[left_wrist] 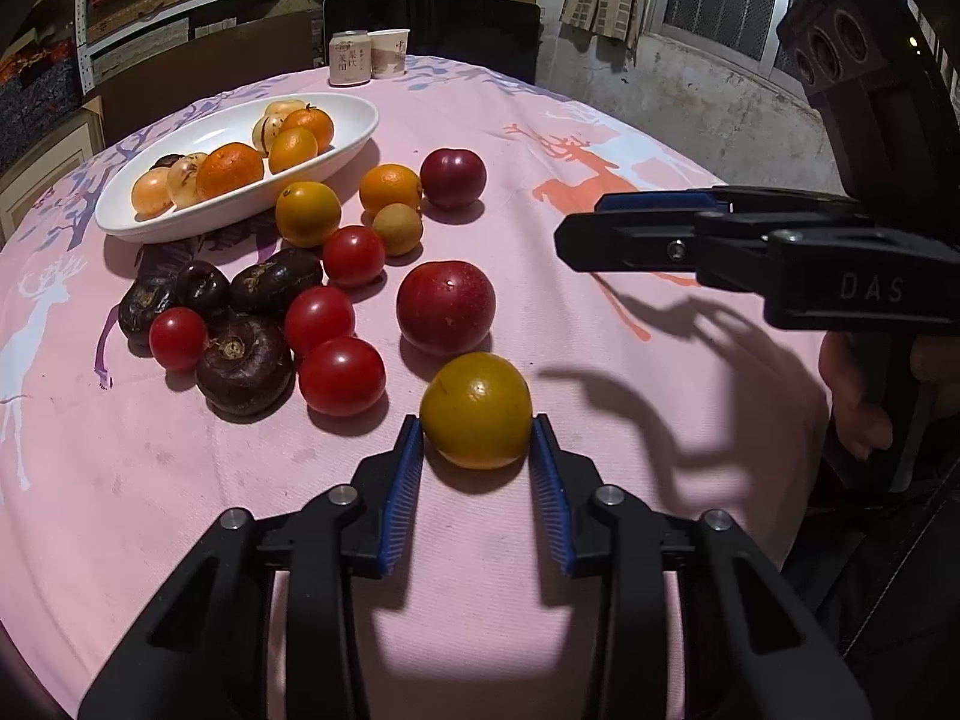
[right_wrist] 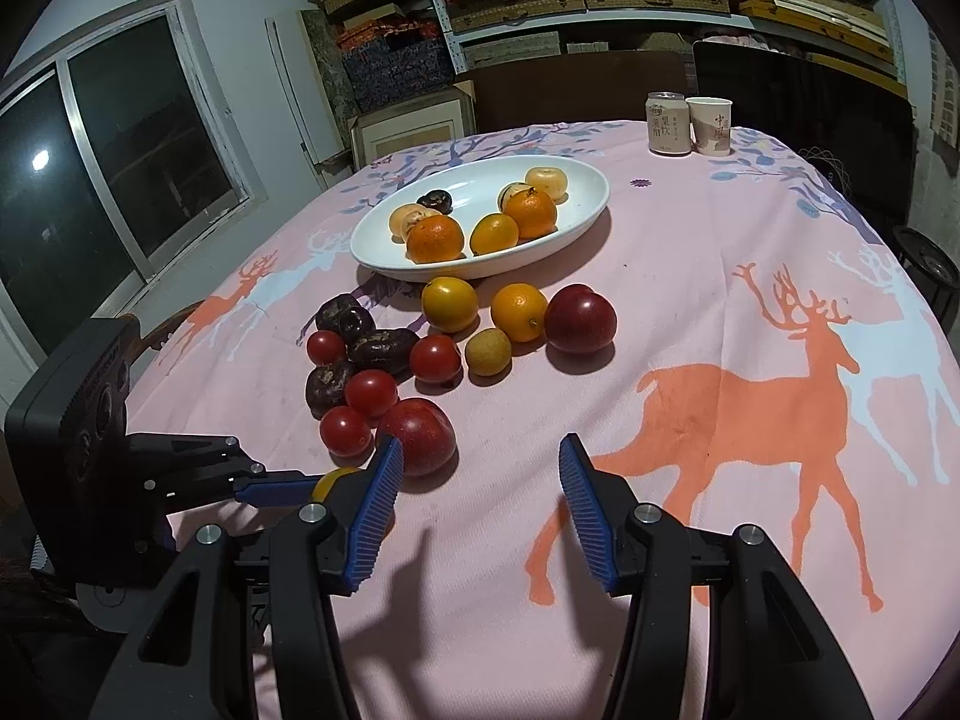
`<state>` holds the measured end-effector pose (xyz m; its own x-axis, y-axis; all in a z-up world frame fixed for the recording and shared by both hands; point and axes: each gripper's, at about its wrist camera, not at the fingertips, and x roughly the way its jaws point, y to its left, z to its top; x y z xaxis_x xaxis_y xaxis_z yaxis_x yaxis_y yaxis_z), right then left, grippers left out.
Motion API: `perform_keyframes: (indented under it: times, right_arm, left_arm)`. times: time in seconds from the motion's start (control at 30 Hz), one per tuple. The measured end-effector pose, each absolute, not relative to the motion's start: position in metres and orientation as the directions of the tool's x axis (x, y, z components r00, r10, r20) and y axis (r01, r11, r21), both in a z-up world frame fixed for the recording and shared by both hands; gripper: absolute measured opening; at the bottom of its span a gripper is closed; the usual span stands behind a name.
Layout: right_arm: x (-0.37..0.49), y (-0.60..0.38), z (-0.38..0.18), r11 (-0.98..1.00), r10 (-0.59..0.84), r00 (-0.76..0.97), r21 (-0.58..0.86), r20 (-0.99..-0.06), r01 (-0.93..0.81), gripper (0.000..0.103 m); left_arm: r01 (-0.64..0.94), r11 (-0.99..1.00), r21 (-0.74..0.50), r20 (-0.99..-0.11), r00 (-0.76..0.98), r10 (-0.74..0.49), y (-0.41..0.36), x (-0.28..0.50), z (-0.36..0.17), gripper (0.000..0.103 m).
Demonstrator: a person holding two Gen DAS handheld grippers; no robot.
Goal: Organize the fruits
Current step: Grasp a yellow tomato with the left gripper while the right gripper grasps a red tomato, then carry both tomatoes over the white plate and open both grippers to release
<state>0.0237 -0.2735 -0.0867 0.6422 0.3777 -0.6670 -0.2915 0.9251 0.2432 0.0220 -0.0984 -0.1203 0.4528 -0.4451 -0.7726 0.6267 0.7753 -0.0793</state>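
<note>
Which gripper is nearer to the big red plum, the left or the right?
Left. The left gripper sits around the yellow fruit just beside the big red plum; the right gripper hovers open, farther off.

Bright overhead light, hard shadows on the tablecloth (left_wrist: 600, 120); fisheye-bent, dark corners; background perhaps slightly soft.

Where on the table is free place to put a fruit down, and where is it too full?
Bare pink tablecloth lies right of the large red plum, over the orange deer print, and between the white oval dish and the can. It is crowded just below the dish, around the cherry tomatoes and dark water chestnuts.
</note>
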Motion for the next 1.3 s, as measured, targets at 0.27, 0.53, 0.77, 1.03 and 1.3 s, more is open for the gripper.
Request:
perform_keyframes:
  times: [0.27, 0.53, 0.77, 1.03, 1.3]
  right_arm:
    - [0.023, -0.27, -0.089, 0.921, 0.386, 0.634, 0.247, -0.67, -0.3, 0.055]
    - [0.023, -0.234, -0.093, 0.897, 0.404, 0.603, 0.17, -0.689, -0.407, 0.055]
    - [0.041, -0.216, -0.099, 0.901, 0.369, 0.603, 0.115, -0.707, -0.418, 0.054]
    - [0.06, -0.216, -0.114, 0.91, 0.37, 0.556, 0.17, -0.745, -0.378, 0.039]
    - [0.056, -0.224, -0.117, 0.897, 0.413, 0.549, 0.22, -0.726, -0.383, 0.039]
  left_arm:
    - [0.605, 0.793, -0.076, -0.746, 0.493, -0.448, -0.089, 0.018, -0.109, 0.035]
    - [0.482, 0.876, 0.002, -0.714, 0.614, -0.336, -0.05, 0.024, -0.084, 0.035]
    - [0.46, 0.888, 0.008, -0.736, 0.604, -0.307, -0.04, 0.029, -0.092, 0.035]
    - [0.461, 0.887, -0.004, -0.753, 0.583, -0.307, -0.04, 0.031, -0.097, 0.035]
    - [0.458, 0.886, -0.066, -0.763, 0.55, -0.341, -0.044, 0.045, -0.111, 0.041]
